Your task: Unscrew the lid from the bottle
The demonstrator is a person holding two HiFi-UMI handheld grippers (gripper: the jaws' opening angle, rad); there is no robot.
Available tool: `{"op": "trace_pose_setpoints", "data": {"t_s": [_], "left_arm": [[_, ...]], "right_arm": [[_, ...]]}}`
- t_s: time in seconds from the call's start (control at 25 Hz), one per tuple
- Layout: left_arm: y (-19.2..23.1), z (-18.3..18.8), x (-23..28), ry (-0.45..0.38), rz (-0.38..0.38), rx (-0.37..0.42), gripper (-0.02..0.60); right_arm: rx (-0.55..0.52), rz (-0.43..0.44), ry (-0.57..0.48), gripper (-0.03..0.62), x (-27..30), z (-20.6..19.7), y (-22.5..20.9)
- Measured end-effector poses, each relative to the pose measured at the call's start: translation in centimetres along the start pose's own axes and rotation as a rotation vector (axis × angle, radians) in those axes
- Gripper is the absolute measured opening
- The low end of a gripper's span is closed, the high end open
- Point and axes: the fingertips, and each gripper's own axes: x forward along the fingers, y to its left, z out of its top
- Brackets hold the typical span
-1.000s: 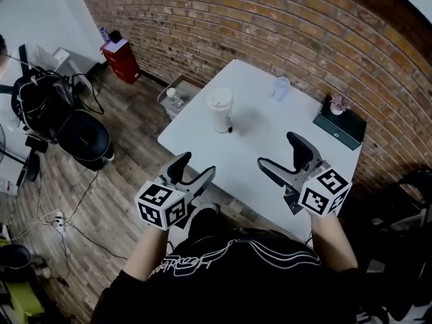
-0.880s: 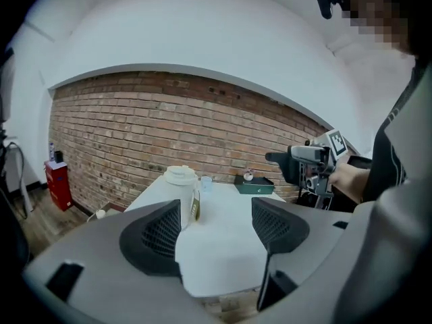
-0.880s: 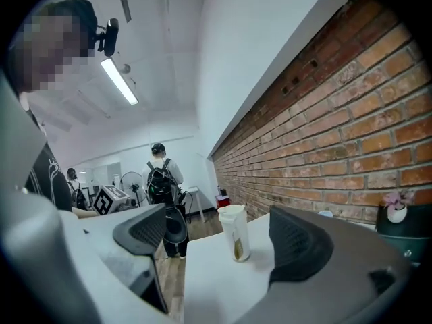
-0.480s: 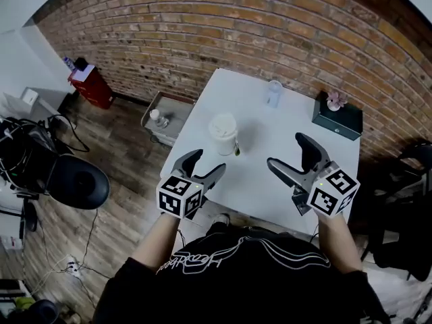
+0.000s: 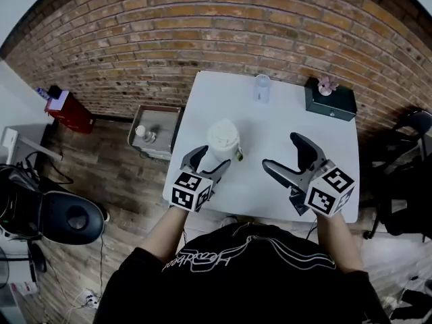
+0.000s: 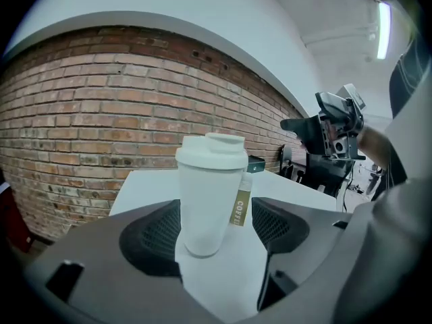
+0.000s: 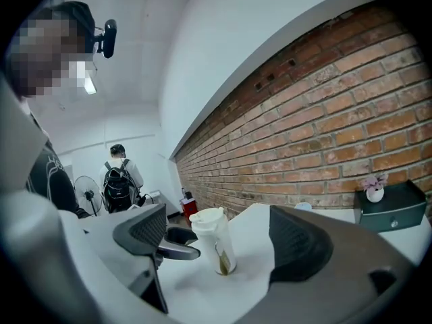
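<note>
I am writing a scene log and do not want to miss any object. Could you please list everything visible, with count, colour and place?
table: 1, white, by the brick wall
bottle: 1, white, upright, table's near left part
lid: 1, white, on the bottle
cup: 1, clear, table's far edge
box: 1, dark green, table's far right corner
flower vase: 1, white, pink flowers, on the box
low stand: 1, grey, floor left of the table
cabinet: 1, red, floor, far left
chair: 1, black, floor, left
left gripper: 1, grey, open, fingers either side of the bottle, not touching
right gripper: 1, grey, open, empty
</note>
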Motion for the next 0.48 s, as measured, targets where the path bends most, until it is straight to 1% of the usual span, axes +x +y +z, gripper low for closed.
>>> {"op": "trace_pose_setpoints", "data": {"t_s": [0.16,0.32,0.48], "left_arm": [[0.6,0.0,1.1,-0.025,-0.027,0.022,0.350],[0.6,0.3,2.2,-0.064,-0.071,0.048,0.359],[0.9,-0.1,3.4,-0.071,-0.097,0.054,0.358]], "right_arm": [[0.018,-0.036,0.019,0.456,-0.1,-1.1,0.1],[0.046,-0.078,0.026,0.456,-0.1,-2.1,-0.4],[0.066,-0.083,0.040,0.454,0.4,-3.2,-0.1]]}}
